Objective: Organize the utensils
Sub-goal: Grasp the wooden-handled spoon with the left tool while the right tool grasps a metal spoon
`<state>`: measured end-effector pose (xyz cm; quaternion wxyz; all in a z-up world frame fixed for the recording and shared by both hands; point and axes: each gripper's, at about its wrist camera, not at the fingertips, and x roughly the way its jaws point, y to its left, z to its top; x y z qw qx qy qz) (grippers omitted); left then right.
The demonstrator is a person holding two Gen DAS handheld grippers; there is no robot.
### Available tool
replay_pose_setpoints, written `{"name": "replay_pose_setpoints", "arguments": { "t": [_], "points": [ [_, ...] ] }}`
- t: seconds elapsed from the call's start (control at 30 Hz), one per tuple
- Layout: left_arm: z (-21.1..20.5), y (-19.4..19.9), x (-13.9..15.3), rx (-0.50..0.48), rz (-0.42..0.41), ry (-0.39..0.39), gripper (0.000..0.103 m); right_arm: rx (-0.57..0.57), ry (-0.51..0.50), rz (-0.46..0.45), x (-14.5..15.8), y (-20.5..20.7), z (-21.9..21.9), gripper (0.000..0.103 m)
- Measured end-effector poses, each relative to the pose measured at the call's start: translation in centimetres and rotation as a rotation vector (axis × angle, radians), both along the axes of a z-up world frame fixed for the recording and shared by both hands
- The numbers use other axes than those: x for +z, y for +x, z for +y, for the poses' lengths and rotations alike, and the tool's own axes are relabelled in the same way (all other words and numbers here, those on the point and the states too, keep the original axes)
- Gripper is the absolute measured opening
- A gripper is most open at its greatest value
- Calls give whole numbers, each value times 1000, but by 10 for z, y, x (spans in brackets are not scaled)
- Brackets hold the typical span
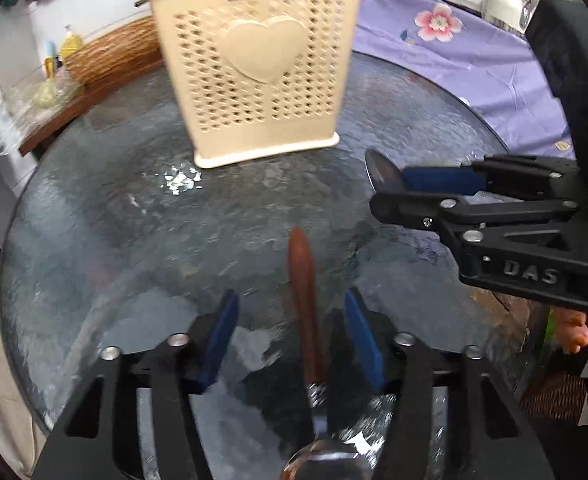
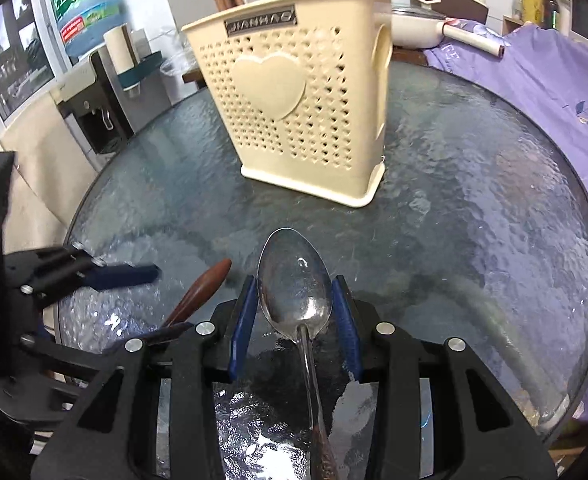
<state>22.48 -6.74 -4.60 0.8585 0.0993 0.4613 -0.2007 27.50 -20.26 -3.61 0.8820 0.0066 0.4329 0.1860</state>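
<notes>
Glass, round and rippled, forms the top of the table (image 2: 474,208), and a cream perforated holder (image 2: 298,92) with a raised heart on its face stands upright toward its far side.

At the left, the left tongs (image 1: 291,344) are spread apart. A wooden-handled spoon (image 1: 304,300) lies on the table in the gap between their blue pads (image 1: 219,340), nearer the right-hand pad; whether it touches that pad is hard to tell. Its handle points away toward the holder and its metal bowl sits close under the camera.

At the right, the right tongs (image 2: 296,328) sit with their pads on either side of the bowl of a metal spoon (image 2: 294,286). The bowl faces up and points toward the holder, its handle running back under the camera. Whether the pads actually press the bowl I cannot tell.

Purple flowered cloth (image 2: 554,92) lies beyond the right rim of the table.
</notes>
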Motion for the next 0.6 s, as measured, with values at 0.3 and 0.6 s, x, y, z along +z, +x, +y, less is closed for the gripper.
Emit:
{"name": "replay_pose_setpoints", "arguments": {
  "t": [0.3,0.6],
  "points": [
    [-9,17,-6,25,22,10,18,-17,9,-19,4,-9,-4,39],
    [1,23,8,67,15,-74,15,-41,58,-55,18,-10,-12,39]
  ]
}}
